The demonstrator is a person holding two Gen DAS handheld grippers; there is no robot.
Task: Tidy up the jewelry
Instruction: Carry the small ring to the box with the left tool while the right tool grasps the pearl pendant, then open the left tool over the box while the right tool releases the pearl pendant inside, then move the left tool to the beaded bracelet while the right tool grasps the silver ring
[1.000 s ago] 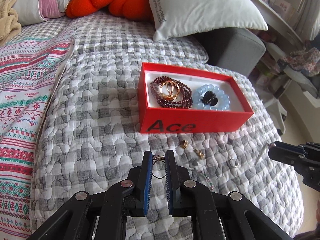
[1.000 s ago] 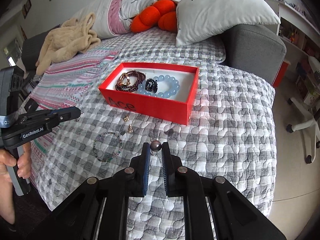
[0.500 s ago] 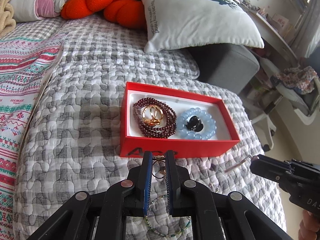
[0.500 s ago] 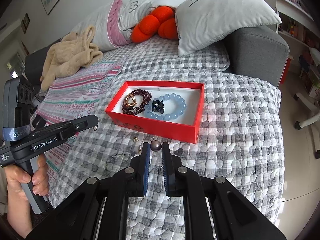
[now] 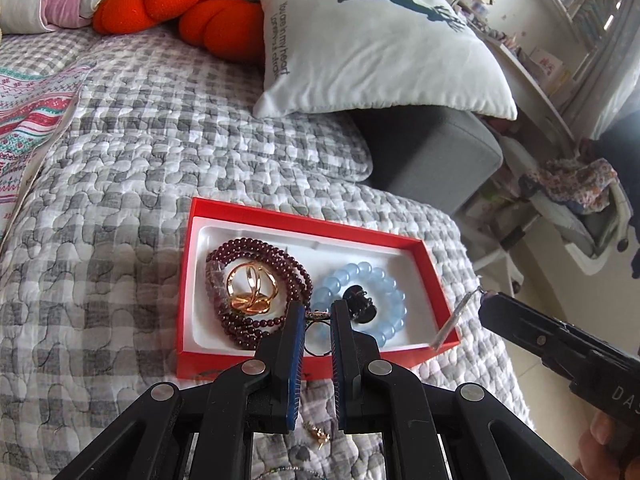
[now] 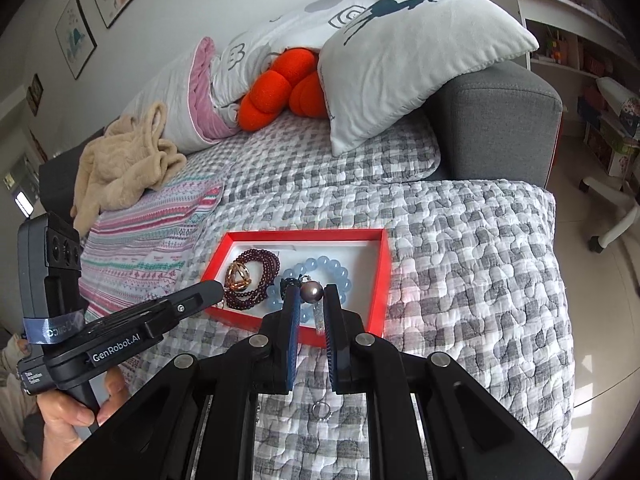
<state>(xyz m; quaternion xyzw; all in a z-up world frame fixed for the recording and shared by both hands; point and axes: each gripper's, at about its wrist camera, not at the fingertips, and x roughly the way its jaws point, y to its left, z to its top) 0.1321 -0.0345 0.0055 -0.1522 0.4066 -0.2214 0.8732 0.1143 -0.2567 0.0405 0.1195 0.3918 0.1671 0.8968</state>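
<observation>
Both grippers are now hanging over the red box (image 5: 276,216), having come forward from the quilt (image 5: 100,208) in front of it a second ago. The left gripper (image 5: 318,312) is pinching a thin ring (image 5: 318,315) between its fingertips, above the box's near edge. The right gripper (image 6: 311,294) is pinching a dark pearl pendant (image 6: 311,291), its silvery tag dangling below, over the blue bracelet (image 6: 332,268).

Writing is showing in three places: "GenRobot.AI" on the left gripper's body in the right wrist view, "You are in my heart" along the deer pillow (image 5: 380,40), and the box's front lettering, now hidden behind the fingers, where "Ace" was readable earlier.

Inside the box, four pieces are lying: one garnet bead strand (image 5: 256,248), one gold bangle cluster (image 5: 250,288) resting on it, one blue bracelet, and one black piece (image 5: 360,306) in its middle. On the quilt, one gold earring (image 5: 318,434) and one small hoop (image 6: 321,410) are lying near the fingers.
</observation>
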